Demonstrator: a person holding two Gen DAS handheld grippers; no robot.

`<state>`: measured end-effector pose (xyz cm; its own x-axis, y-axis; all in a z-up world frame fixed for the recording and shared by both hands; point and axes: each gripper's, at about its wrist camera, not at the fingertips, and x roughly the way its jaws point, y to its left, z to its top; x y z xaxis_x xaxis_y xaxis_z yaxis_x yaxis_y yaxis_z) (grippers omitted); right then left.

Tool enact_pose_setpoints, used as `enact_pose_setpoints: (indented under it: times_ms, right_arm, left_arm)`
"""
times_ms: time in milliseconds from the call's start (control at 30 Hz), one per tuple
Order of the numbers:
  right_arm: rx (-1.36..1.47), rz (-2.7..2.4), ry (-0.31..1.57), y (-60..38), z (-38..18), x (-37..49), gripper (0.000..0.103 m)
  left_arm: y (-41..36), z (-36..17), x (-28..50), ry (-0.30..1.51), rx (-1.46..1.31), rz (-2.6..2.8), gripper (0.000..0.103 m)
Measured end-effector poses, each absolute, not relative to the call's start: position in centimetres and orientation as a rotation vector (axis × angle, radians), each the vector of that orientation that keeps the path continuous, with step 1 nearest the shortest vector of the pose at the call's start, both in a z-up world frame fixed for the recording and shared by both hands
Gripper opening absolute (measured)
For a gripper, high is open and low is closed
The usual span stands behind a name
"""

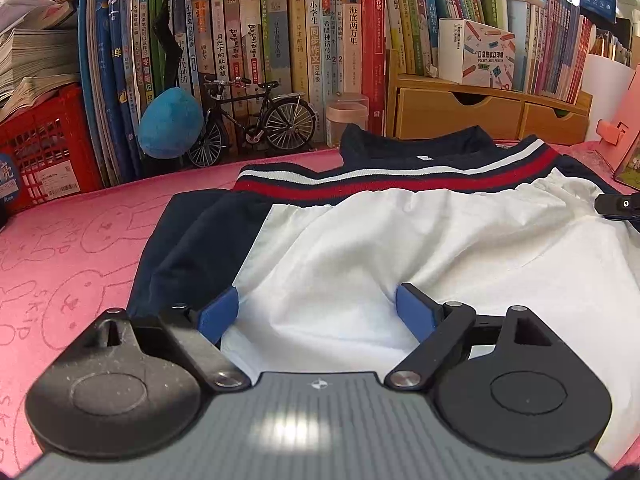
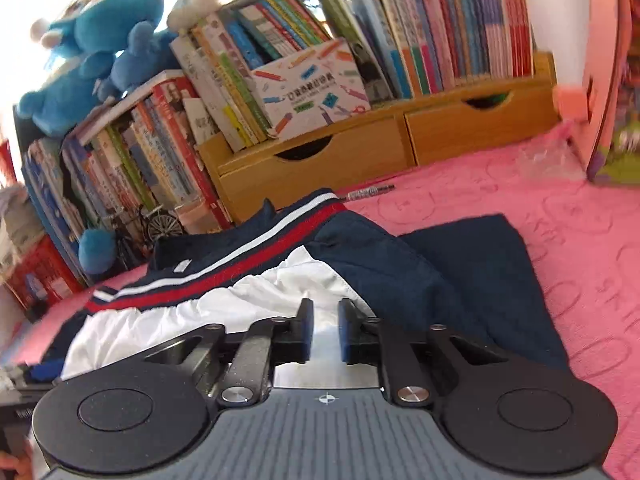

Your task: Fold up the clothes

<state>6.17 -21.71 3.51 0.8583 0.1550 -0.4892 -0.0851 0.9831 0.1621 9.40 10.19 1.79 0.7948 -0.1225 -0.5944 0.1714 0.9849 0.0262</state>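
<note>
Left gripper: the left gripper [image 1: 318,312] stood with its blue pads [image 1: 219,314] wide apart, nothing pinched; white cloth lay between and beneath them.
Right gripper: the right gripper [image 2: 324,330] had its jaws partly apart, a narrow gap between the pads, over white cloth (whether the pads touched the fabric cannot be told from this view).
Garment: a navy and white jacket [image 1: 420,240] lay spread on the pink mat, directly ahead of and under both grippers, its white lining facing up.
Striped band: a red, white and navy ribbed band [image 1: 400,178] ran across the jacket beyond the left gripper's fingertips, at the far edge of the white area.
Navy sleeve: ahead and to the right of the right gripper, a navy part of the jacket [image 2: 472,264] lay flat on the mat.
Pink mat: the pink mat [image 1: 72,248] stretched off to the left of the left gripper.
Background: beyond the jacket stood a row of books [image 1: 280,40], a model bicycle [image 1: 256,120] and wooden drawers [image 1: 460,114].
</note>
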Motion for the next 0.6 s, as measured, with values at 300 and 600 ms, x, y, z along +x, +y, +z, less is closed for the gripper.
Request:
enact_pose_setpoints:
  times_ms: [300,600]
  right_arm:
    - [-0.067,0.308,0.633,-12.8,1.7,1.1,0.069]
    - [0.023,0.186,0.583,-14.1,1.4,-2.0,0.103]
  left_arm:
    - [9.9,1.8,9.3,0.631,0.097,-0.151,0.092]
    - [6.6,5.0,5.6,0.543,0.117,-0.364,0.088]
